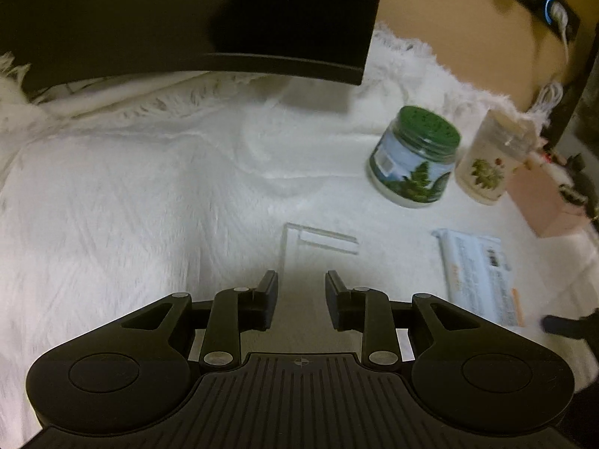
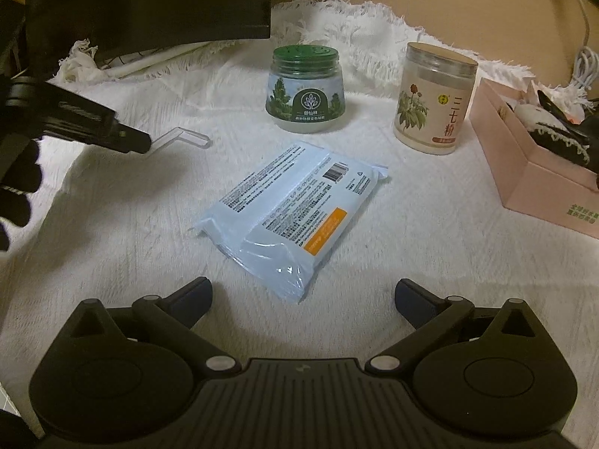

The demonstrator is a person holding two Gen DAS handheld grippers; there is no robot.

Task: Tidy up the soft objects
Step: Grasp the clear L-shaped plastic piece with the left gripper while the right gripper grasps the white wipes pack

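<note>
From the left wrist camera, the left gripper [image 1: 301, 292] hangs over a white fluffy cloth [image 1: 131, 205] with its jaws set a narrow way apart and nothing between them. Just beyond the fingertips lies a small clear plastic piece [image 1: 318, 241], flat on the cloth and apart from the pads. To the right of it rests a pale blue pack of wipes [image 1: 477, 275], with a dark fingertip of the other gripper just beside its near corner. Farther back stand a green-lidded jar [image 1: 415, 159] and, close at its right, a cream canister [image 1: 486, 161], both blurred. A pink box [image 1: 543, 198] sits at the right edge, and a black monitor [image 1: 187, 18] fills the top left.

From the right wrist camera, the right gripper [image 2: 303, 297] has its jaws spread wide and empty, hovering just short of the pack of wipes [image 2: 292, 209], which lies label-up and slantwise in the middle of the cloth [image 2: 112, 224]. Neither pad touches the pack. The green-lidded jar [image 2: 305, 89] and the cream canister [image 2: 434, 99] stand upright behind it, well apart from each other. The pink box [image 2: 531, 176] at the right holds something black and white. At the left, the left gripper [image 2: 129, 140] reaches in, held by a gloved hand [image 2: 17, 183], its tip at the near end of the clear plastic piece [image 2: 185, 138]; whether they touch I cannot tell
</note>
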